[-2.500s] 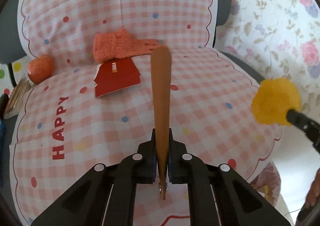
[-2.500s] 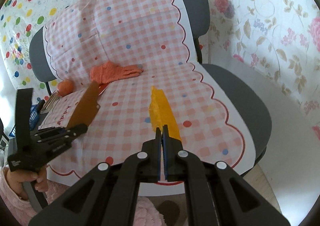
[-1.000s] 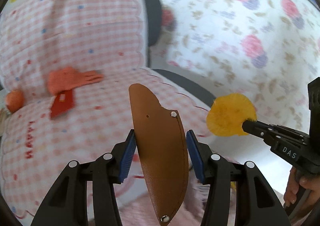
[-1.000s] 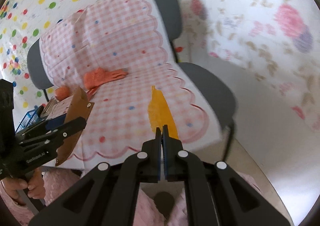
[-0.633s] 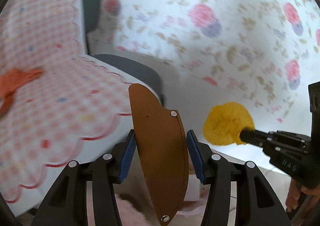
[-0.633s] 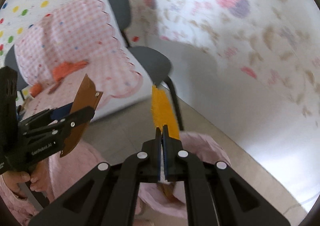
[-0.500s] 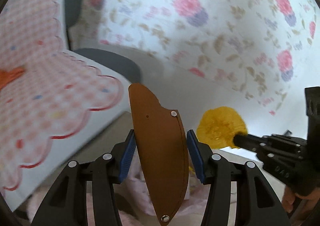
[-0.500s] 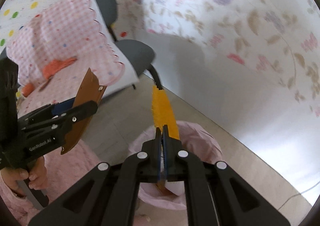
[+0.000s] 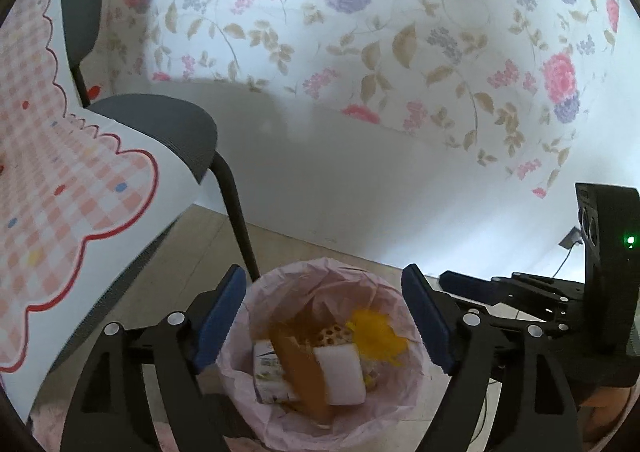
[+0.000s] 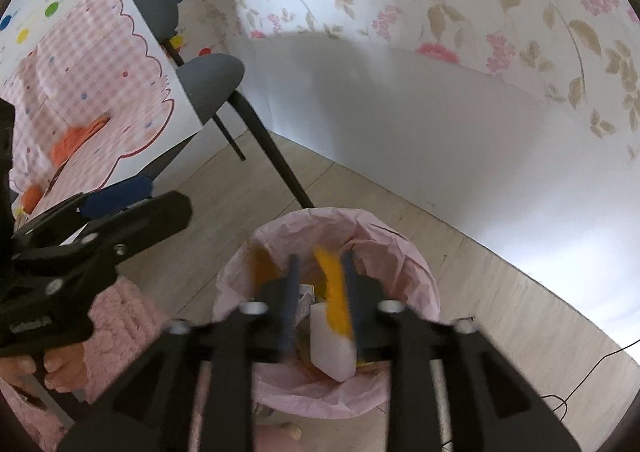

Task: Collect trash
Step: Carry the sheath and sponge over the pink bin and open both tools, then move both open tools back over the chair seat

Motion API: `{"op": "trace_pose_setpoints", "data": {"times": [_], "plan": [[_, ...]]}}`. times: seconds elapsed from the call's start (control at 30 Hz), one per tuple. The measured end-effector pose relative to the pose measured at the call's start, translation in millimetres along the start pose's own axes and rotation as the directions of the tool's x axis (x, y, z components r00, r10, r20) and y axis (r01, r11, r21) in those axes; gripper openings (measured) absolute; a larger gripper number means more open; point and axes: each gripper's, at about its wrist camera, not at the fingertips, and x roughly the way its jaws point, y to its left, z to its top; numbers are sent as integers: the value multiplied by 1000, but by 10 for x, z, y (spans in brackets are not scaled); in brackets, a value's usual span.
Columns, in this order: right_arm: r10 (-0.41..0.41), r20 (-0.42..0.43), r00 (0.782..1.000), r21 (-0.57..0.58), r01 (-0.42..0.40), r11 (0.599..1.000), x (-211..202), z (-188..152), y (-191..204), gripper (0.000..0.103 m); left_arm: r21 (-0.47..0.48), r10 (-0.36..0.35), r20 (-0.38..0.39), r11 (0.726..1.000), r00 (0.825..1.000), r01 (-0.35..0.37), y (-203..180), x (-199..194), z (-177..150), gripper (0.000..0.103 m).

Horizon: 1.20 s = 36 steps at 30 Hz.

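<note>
A trash bin with a pink liner (image 9: 332, 276) (image 10: 404, 252) stands on the floor below both grippers. My left gripper (image 9: 324, 316) is open and empty right above it. The brown sheath (image 9: 300, 368) lies in the bin beside a white block (image 9: 340, 374), a carton (image 9: 268, 372) and the yellow fluffy piece (image 9: 374, 332). My right gripper (image 10: 320, 302) is open over the bin; the yellow piece (image 10: 334, 300) shows blurred between its fingers, falling free.
A grey chair (image 9: 160, 120) with a pink checked cover (image 9: 52, 188) stands left of the bin, its leg (image 9: 238, 228) close to the rim. An orange glove (image 10: 80, 138) lies on the seat. A floral-papered wall (image 9: 400, 52) is behind. The floor is wooden.
Both grippers swung from the chair to over the bin and opened. The brown sheath dropped from the left gripper into the bin; the yellow piece left the right gripper.
</note>
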Motion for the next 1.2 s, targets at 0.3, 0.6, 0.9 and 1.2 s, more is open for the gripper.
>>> {"op": "trace_pose_setpoints", "data": {"times": [0.3,0.6,0.9,1.2], "plan": [[-6,111,994,-21,9,1000,-369,227,86,34,-119,149,49,983,988,-142,523,-571,-21,80],[141,159,977,-177,-112,978,-518,593,936,34,-231,355,74,915,932,-330,1174,-1360,-136,80],[254,114,960,-334,-204,920,-253,968,1958,34,-395,535,27,782,844,-483,2030,-2063,-398,80],[319,49,947,-449,-264,853,174,1290,2875,34,-497,676,-36,627,736,-600,2825,-2562,-495,81]]}}
